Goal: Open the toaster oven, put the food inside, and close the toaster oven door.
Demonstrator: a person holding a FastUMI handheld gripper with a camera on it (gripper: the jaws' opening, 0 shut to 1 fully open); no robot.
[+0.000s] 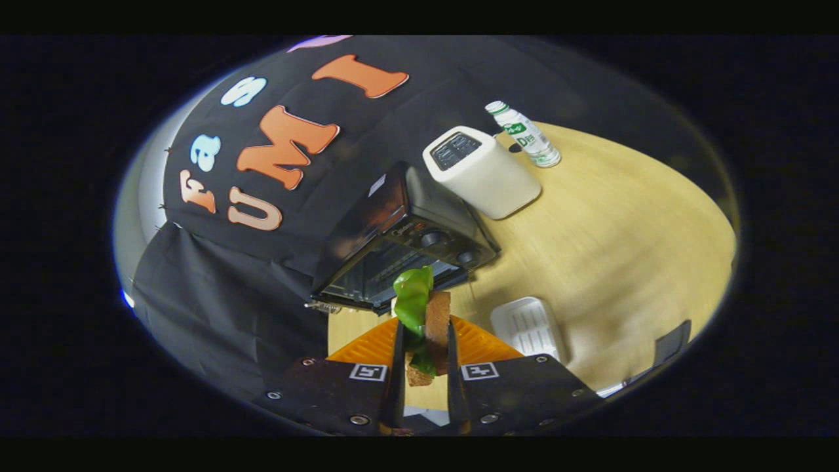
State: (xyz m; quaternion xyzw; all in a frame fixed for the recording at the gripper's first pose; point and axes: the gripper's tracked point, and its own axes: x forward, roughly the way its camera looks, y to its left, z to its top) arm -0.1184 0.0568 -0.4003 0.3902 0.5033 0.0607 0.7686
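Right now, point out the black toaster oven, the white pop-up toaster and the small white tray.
Black toaster oven point(419, 226): gripper view, its top panel by the knobs.
White pop-up toaster point(488, 177): gripper view, its side wall.
Small white tray point(527, 326): gripper view, its ribbed floor.

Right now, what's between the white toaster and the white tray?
Bare wooden table lies between the white toaster and the white tray, seen in the gripper view; the gripper holds the sandwich.

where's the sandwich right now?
In the gripper view the sandwich is clamped between the fingers of the gripper, just in front of the open toaster oven, with the white tray beside it on the table.
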